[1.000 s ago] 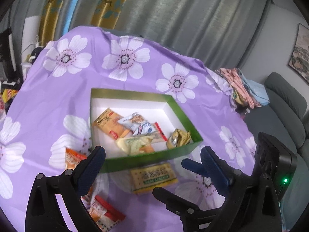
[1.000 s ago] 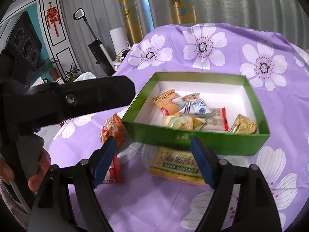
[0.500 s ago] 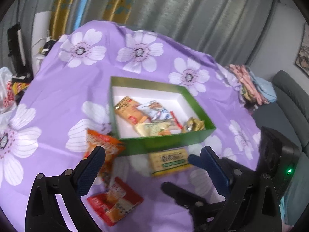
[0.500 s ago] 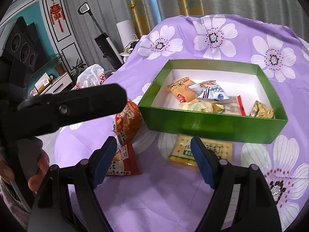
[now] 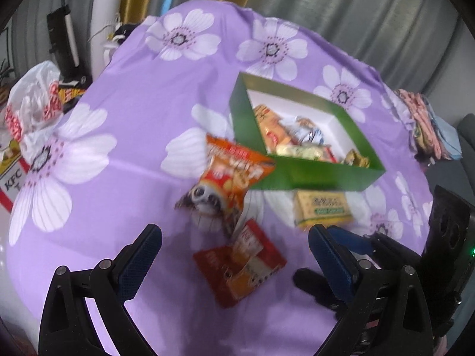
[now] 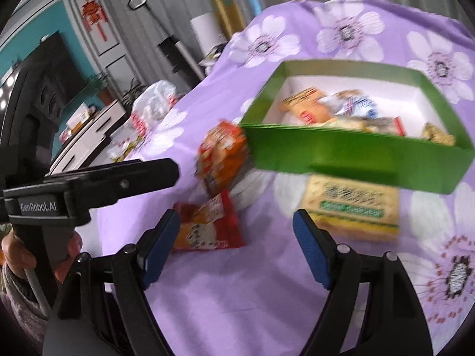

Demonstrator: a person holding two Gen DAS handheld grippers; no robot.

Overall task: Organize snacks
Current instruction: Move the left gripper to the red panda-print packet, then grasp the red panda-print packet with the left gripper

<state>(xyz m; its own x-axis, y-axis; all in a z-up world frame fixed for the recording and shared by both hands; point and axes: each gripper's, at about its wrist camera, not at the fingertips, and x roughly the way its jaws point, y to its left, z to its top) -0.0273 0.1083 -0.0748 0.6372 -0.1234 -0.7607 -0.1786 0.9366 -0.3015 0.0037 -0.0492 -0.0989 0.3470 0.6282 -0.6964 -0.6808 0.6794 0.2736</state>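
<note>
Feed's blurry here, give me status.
Left gripper, right gripper open, empty. Three packets outside green cardboard box: orange bag, red packet, yellow cracker pack. Nothing blocking.

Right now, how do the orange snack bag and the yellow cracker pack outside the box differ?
The orange snack bag is puffy and leans against the corner of the green box; the yellow cracker pack is a flat rectangle lying on the cloth before the box's front wall. The bag is orange with red print; the pack is pale yellow with a green band. Both are still outside the box, and neither gripper holds them.
</note>
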